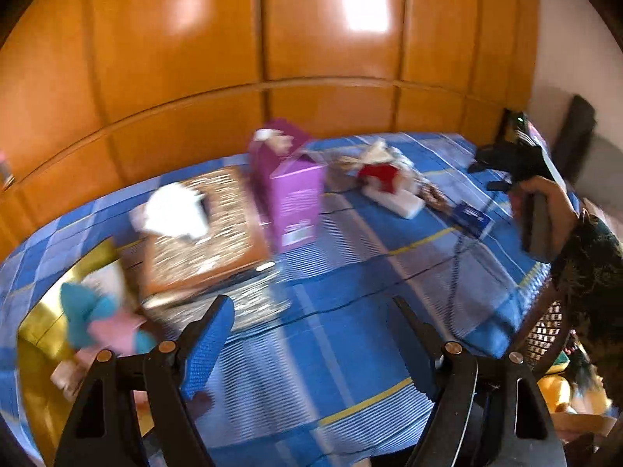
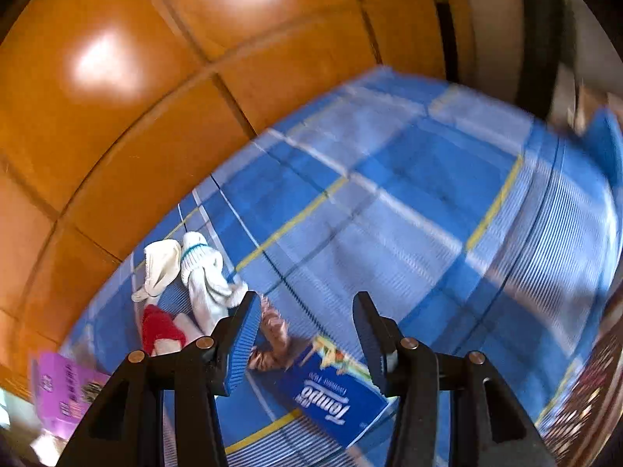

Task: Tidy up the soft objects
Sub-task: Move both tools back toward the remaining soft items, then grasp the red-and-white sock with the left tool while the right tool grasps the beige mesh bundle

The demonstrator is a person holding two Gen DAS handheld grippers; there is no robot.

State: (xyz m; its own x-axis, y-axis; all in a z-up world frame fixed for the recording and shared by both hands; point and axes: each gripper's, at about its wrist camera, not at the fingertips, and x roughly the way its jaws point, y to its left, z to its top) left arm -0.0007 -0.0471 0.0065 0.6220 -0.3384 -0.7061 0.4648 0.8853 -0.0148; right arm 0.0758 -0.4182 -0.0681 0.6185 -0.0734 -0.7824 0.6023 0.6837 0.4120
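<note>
Black tongs (image 1: 311, 311) – blue ribbed pads (image 1: 206, 350), brass rivets; dark patterned sleeve (image 1: 588, 257).

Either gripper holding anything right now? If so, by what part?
Nothing. The left gripper is open over bare bedspread; the right gripper is open above the tissue pack.

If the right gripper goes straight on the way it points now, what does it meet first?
Most likely the blue tissue pack, which lies on the bedspread just past the open, empty right gripper. Blur leaves the depth unclear; the brown cloth beside it is also close.
</note>
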